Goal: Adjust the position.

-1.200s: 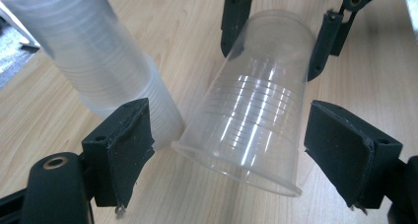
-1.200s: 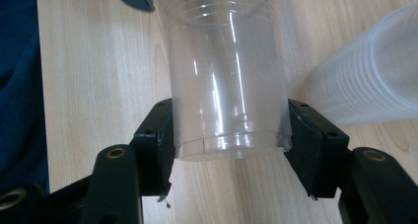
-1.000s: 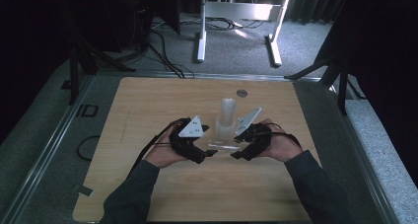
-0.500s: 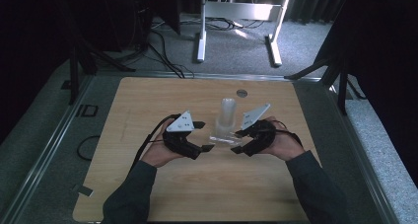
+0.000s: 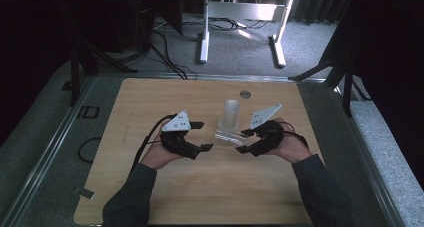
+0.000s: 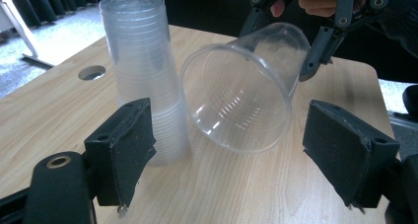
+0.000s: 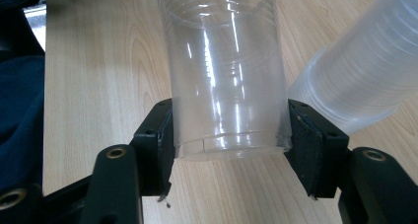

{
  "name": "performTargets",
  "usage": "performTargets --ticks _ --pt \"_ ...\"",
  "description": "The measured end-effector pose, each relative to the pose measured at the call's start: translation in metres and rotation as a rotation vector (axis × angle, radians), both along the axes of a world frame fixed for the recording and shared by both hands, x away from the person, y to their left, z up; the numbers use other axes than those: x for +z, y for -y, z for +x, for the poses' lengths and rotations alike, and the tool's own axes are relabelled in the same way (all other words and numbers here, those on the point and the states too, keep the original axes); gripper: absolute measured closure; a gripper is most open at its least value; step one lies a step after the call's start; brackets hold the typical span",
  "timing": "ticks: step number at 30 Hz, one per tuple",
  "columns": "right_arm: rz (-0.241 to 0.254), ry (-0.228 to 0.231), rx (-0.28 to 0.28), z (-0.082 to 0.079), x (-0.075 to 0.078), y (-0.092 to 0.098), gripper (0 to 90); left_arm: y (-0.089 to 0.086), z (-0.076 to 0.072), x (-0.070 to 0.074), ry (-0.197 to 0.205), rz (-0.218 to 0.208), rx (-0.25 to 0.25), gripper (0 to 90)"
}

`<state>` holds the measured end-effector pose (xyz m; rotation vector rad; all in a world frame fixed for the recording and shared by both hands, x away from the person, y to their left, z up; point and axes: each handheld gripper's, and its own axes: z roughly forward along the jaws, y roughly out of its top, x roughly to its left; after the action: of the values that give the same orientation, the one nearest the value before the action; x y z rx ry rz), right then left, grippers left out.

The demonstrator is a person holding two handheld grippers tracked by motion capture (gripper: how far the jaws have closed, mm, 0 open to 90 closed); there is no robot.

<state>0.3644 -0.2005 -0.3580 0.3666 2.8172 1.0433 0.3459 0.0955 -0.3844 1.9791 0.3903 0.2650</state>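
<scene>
My left tongs (image 5: 201, 136) have let go of the cup (image 5: 229, 137) and drawn back toward my side of the counter (image 5: 150, 102); a second ago both tongs were crowded together at the foot of the stack of cups (image 5: 230, 115), and now there is open wood between the left ones and the cup. To my mind that means the single cup has been pulled free of the stack and is now carried by my right hand alone, so the separating step looks finished and the next thing is to set this cup down somewhere.

In the left gripper view my left tongs (image 6: 246, 155) stand wide open, pads well apart and touching nothing. The cup (image 6: 241, 91) lies tilted on its side just beyond them, mouth toward me, with the stack (image 6: 143, 76) upright beside it, close enough that I cannot tell whether the two touch.

My right tongs (image 5: 244, 142) are closed on the cup. In the right gripper view the tongs (image 7: 226, 135) press their pads against both sides of the cup (image 7: 224, 61) near its base end, and the clear wall runs away from me. The stack (image 7: 365, 71) sits just to one side of it, apart from my right pads. The cup is held low over the counter, near the stack's foot.
</scene>
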Motion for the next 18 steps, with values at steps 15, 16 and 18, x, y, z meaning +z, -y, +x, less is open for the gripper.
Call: performTargets --ticks 15,16,18 --pt "0.095 0.005 -0.032 0.0003 0.0046 0.0080 41.3 -0.0014 0.0016 -0.0021 -0.006 -0.006 0.004 20.7" --pt "0.105 0.010 -0.034 0.0005 0.0047 0.0079 41.2 -0.0017 0.0016 -0.0021 -0.008 -0.008 0.005 20.7" --pt "0.118 0.017 -0.039 0.0009 0.0049 0.0081 41.2 -0.0024 0.0017 -0.0022 -0.013 -0.014 0.006 20.9"
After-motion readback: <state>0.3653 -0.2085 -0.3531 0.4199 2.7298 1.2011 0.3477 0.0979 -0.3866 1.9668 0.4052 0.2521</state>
